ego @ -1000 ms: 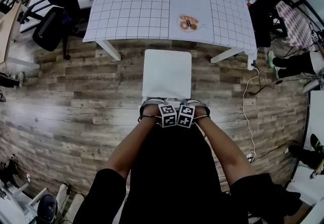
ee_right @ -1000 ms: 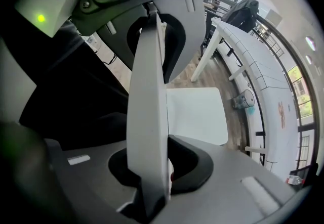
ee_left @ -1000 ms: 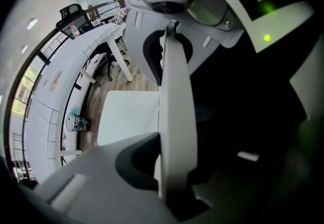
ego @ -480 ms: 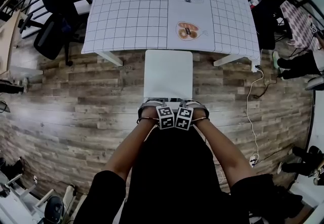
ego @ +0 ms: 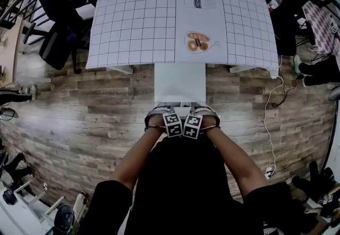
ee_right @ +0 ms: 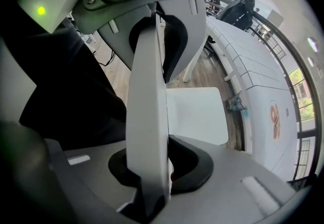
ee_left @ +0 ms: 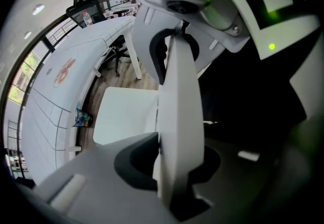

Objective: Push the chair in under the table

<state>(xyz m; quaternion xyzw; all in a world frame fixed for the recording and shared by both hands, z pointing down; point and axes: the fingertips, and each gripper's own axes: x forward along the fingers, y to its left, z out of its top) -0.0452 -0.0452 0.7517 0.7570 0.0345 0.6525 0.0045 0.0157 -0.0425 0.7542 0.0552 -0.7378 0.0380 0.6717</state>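
The white chair's seat (ego: 179, 83) pokes out from under the near edge of the table with the white gridded cloth (ego: 138, 16). Its backrest (ego: 180, 105) is nearest me. My left gripper (ego: 166, 110) and right gripper (ego: 197, 110) sit side by side on the backrest's top edge, pointing down. In the left gripper view the backrest (ee_left: 179, 117) runs through the black notches of both jaws, with the seat (ee_left: 126, 114) beyond; these jaws are opening slightly. The right gripper view shows the backrest (ee_right: 147, 117) held the same way beside the seat (ee_right: 195, 114).
Black office chairs (ego: 56, 43) stand left of the table. Dark bags (ego: 287, 11) and a bottle (ego: 275, 1) are at its right. A white cable (ego: 271, 122) trails over the wooden floor on the right. A printed picture (ego: 197, 42) lies on the cloth.
The chair has slid forward toward the table, and the far part of its seat is now under the table's edge. Both grippers moved forward with the backrest.
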